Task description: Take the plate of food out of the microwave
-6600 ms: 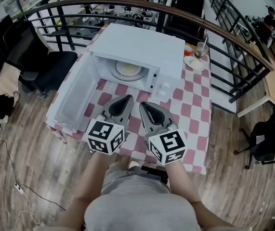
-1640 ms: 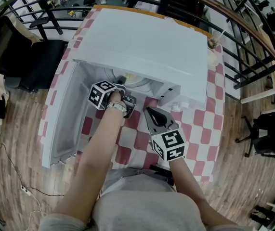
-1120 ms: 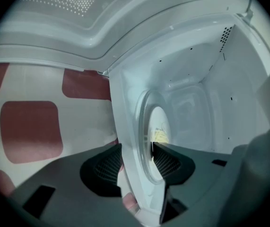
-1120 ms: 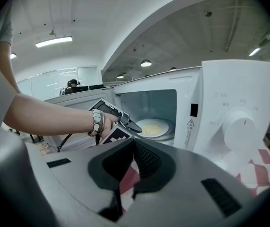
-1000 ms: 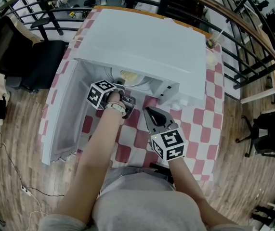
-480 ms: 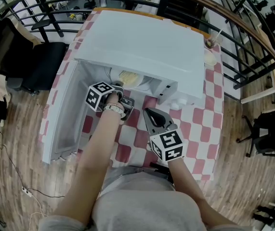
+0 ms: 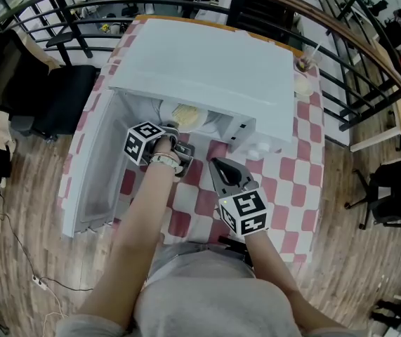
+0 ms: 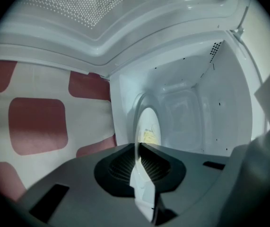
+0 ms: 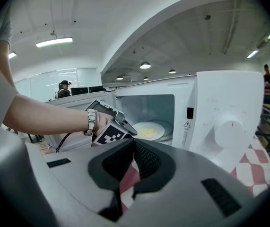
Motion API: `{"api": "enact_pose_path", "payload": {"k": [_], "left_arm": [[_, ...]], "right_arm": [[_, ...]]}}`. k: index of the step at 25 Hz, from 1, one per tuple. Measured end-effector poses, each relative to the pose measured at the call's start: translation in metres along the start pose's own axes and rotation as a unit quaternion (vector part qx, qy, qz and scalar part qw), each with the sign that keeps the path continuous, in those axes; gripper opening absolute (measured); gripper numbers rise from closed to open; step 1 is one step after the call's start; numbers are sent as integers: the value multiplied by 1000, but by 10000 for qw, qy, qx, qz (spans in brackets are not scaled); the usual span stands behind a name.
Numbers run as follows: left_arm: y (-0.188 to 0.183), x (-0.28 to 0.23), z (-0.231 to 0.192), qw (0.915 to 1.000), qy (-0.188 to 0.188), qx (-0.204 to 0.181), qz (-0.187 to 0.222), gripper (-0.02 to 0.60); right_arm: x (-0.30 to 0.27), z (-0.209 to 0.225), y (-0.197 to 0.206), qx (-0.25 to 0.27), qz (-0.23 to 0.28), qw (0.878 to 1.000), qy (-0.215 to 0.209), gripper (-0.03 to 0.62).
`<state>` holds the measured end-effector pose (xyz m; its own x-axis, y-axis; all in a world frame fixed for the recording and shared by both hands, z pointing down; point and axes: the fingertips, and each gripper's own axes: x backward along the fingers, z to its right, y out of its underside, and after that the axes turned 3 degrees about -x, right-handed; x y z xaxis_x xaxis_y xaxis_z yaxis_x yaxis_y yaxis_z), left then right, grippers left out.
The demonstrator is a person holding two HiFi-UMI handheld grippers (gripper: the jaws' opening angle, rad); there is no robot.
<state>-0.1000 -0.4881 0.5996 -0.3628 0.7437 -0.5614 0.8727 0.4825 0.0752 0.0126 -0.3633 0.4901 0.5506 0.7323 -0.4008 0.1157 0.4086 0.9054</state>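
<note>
The white microwave [image 7: 207, 55] stands on the checked table with its door [image 7: 102, 167] swung open to the left. Inside lies a white plate [image 7: 186, 113] of pale yellow food. My left gripper [image 7: 177, 133] reaches into the opening. In the left gripper view its jaws are closing, and the plate [image 8: 149, 126] has its near rim pinched between them at my left gripper [image 8: 138, 148]. The right gripper view shows the same plate [image 9: 149, 130] on the turntable. My right gripper [image 7: 221, 166] hovers over the tablecloth before the microwave, shut and empty.
A cup with a straw [image 7: 304, 63] and a small dish [image 7: 304, 86] sit behind the microwave's right side. The control knob [image 9: 229, 129] faces my right gripper. A black chair [image 7: 53, 97] and a railing [image 7: 369, 62] surround the table [image 7: 284, 181].
My left gripper, once beside the right in front of the microwave, now reaches into the cavity. Over the last second it drifted slightly toward me, and more of the plate shows at the opening.
</note>
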Motion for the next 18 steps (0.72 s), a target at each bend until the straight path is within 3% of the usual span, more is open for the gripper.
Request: {"api": "enact_pose_path", "payload": {"k": [18], "left_arm": [[1,20,14,9984,563,101,38,15]], "right_arm": [[10,-11,-10,185,124,9997,-39,25]]}}
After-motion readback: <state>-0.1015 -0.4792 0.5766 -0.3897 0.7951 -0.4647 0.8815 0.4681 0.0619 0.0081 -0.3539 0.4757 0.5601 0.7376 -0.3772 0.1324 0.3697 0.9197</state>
